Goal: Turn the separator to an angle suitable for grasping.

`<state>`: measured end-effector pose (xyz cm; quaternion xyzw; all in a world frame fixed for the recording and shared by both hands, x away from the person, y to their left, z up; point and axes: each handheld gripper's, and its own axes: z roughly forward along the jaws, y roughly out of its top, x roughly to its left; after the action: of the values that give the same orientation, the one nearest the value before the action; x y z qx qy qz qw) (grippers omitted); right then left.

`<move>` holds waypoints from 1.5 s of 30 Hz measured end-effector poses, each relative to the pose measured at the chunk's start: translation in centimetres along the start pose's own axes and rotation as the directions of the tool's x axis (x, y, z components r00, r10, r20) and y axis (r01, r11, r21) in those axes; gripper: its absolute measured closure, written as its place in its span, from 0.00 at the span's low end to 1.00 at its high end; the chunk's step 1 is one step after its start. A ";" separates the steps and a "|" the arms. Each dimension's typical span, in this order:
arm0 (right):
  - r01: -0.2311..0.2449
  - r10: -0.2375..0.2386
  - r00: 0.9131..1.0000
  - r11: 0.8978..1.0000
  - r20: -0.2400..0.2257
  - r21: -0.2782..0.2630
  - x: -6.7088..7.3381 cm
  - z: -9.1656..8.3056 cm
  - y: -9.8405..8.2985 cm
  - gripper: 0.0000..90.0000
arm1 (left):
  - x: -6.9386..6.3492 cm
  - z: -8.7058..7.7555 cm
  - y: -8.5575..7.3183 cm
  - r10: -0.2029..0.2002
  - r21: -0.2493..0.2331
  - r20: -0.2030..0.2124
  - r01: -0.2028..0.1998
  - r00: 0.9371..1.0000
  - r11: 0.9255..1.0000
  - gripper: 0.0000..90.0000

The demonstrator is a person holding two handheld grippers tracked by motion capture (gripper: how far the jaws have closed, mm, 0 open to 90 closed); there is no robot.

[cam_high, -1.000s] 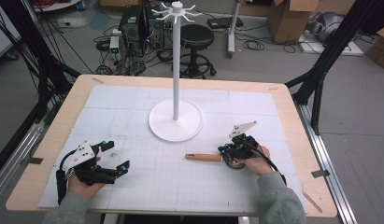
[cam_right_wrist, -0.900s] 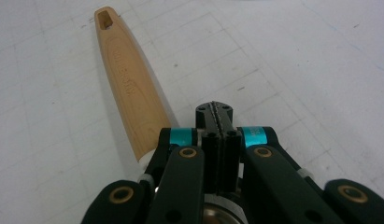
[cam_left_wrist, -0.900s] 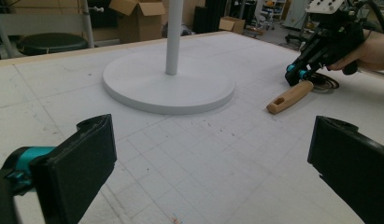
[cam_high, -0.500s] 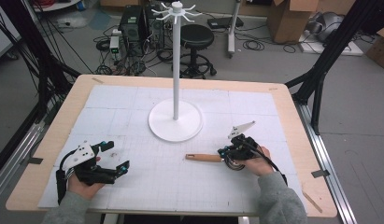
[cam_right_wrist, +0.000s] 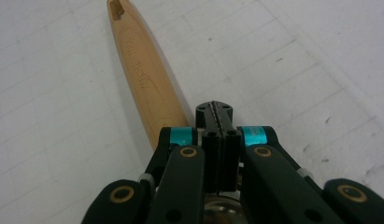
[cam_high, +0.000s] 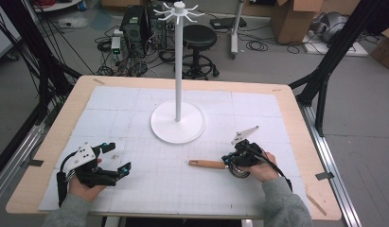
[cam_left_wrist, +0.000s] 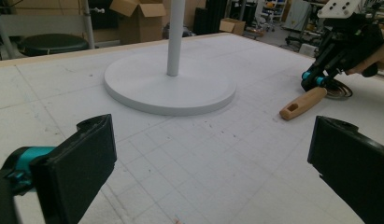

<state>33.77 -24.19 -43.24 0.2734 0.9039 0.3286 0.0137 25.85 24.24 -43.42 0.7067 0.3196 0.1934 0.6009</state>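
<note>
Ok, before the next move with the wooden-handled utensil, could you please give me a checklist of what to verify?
1. Right gripper closed: ok, the jaws stand together.
2. Firm grip on the wooden-handled utensil: cannot tell; the handle lies flat on the mat, passing beside and under the closed jaws.
3. Left gripper out of the way: ok, open, with nothing between its jaws, resting apart at the table's near left.
4. Hook stand upright: ok, with nothing hanging on its hooks.
5. Hanging hole at the handle's end free: ok.
</note>
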 end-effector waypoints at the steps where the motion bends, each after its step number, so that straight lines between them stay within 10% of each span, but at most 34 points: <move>1: -0.003 0.003 1.000 1.000 -0.007 -0.008 0.2 -0.1 -0.4 1.00 | 0.0 0.0 0.0 0.000 -0.001 0.001 0.000 1.000 1.000 0.02; 13: -0.024 0.024 1.000 0.999 -0.009 -0.046 1.4 -0.8 -2.0 1.00 | 0.0 0.6 0.2 0.001 -0.021 0.007 0.000 1.000 1.000 0.02; 23: 0.073 -0.079 0.996 0.984 -0.034 -0.163 2.8 -1.7 -1.0 1.00 | 0.1 0.7 0.2 0.001 -0.021 0.000 -0.001 1.000 1.000 0.02; 38: 0.224 -0.227 0.970 0.974 -0.088 -0.040 6.6 2.2 1.8 1.00 | 0.0 0.7 0.2 0.004 -0.004 0.003 -0.004 1.000 1.000 0.02; 45: 0.224 -0.225 0.972 0.974 -0.064 -0.019 6.4 2.7 2.0 1.00 | 0.0 0.7 0.1 0.007 0.005 0.001 -0.007 1.000 1.000 0.02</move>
<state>29.85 -18.11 -43.13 0.1583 0.9271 0.3390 0.0224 26.29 23.75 -43.42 0.7093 0.3173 0.1941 0.5988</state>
